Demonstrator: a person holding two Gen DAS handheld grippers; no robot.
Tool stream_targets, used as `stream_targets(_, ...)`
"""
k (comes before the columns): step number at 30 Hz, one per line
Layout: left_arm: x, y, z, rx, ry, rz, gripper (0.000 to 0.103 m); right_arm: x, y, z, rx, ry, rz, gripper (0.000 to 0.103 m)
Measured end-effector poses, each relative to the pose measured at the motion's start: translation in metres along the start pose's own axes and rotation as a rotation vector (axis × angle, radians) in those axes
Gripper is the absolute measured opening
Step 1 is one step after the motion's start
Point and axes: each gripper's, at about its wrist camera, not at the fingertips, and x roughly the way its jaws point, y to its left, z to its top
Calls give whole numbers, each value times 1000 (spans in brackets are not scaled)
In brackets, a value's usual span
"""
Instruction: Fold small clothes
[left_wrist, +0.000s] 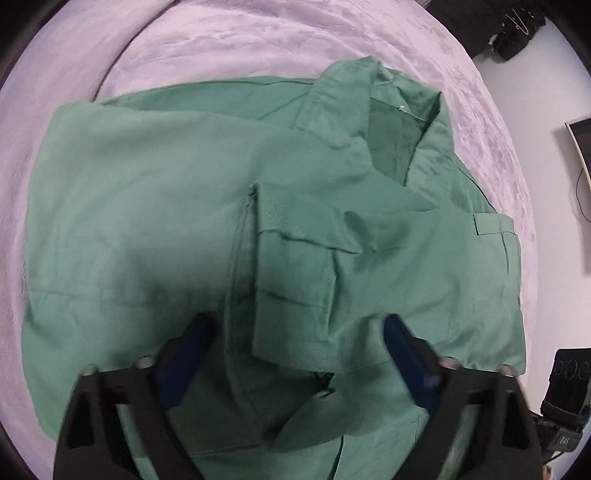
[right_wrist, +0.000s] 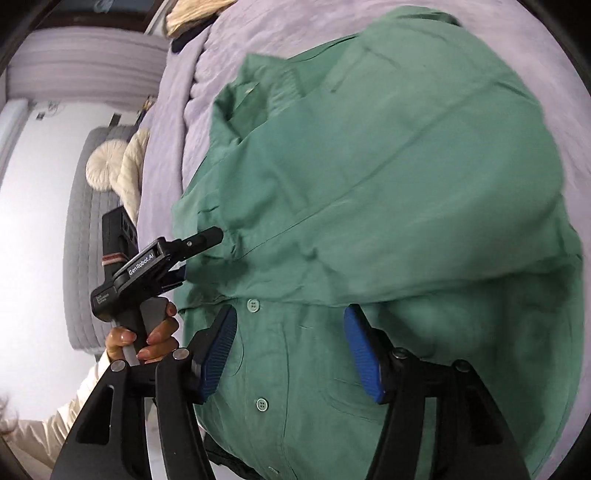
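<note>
Green shirt (left_wrist: 295, 221) lies spread over a bed covered by a lilac bedspread (left_wrist: 221, 40) — soft, lightly crinkled cloth that shows as a wide bare band beyond the shirt's far edge and a narrower one along its sides. The shirt is smooth woven fabric with a collar (left_wrist: 388, 107) at the far right, a flapped chest pocket (left_wrist: 495, 225), and a sleeve folded across the middle. From the right wrist view, a button placket (right_wrist: 255, 306) runs between the blue ribbed pads. The left claw (left_wrist: 295, 332) hovers released over the shirt, its jaws spread wide with nothing between them. The right claw (right_wrist: 291, 332) is likewise spread apart above the fabric. At the shirt's near edge, a hand (right_wrist: 147, 332) holds the other tool's grey handle.
</note>
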Motion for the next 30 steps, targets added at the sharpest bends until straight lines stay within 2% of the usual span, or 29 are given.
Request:
stream_targets(2, -4, -11, 7, 34, 2, 30, 7, -15, -24, 3, 84, -50, 23, 65)
stream_targets(5, -35, -12, 12, 30, -75, -50, 7, -25, -53, 13, 199, -131, 90, 72)
stream_targets(7, -60, -7, 15, 25, -130, -76, 7, -30, -72, 23, 256, -181, 126, 72)
stream_targets(9, -75, 4, 17, 8, -152, -96, 7, -43, -84, 30, 306, -258, 174, 72)
stream_targets(11, -72, 17, 17, -23, -134, -107, 7, -55, -85, 34, 339, -350, 167, 72)
stream_targets(13, -54, 24, 11, -42, -90, -92, 7, -64, -91, 35, 370, -398, 129, 72)
stream_targets(16, -18, 35, -10, -46, -19, -35, 8, -71, -114, 33, 399, -383, 88, 69)
stream_targets(18, -11, 37, -18, -52, -20, -23, 8, -66, -124, 30, 405, -356, 62, 61)
stream_targets(19, -13, 37, -20, -54, -27, -22, 9, -64, -126, 29, 404, -346, 57, 59)
stream_targets(21, -23, 36, -19, -39, -34, 49, 33, -65, -130, 26, 415, -335, 66, 59)
stream_targets(23, -37, 35, -17, 1, -71, 151, 52, -66, -127, 25, 401, -281, 76, 61)
stream_targets(24, -46, 36, -16, 17, -95, 183, 52, -68, -123, 23, 377, -242, 87, 66)
stream_targets(27, -64, 42, -14, 27, -112, 185, 52, -83, -83, 17, 187, -153, 128, 66)
stream_targets(30, -66, 40, -9, 31, -116, 192, 52, -99, -50, 38, 36, -194, 35, 68)
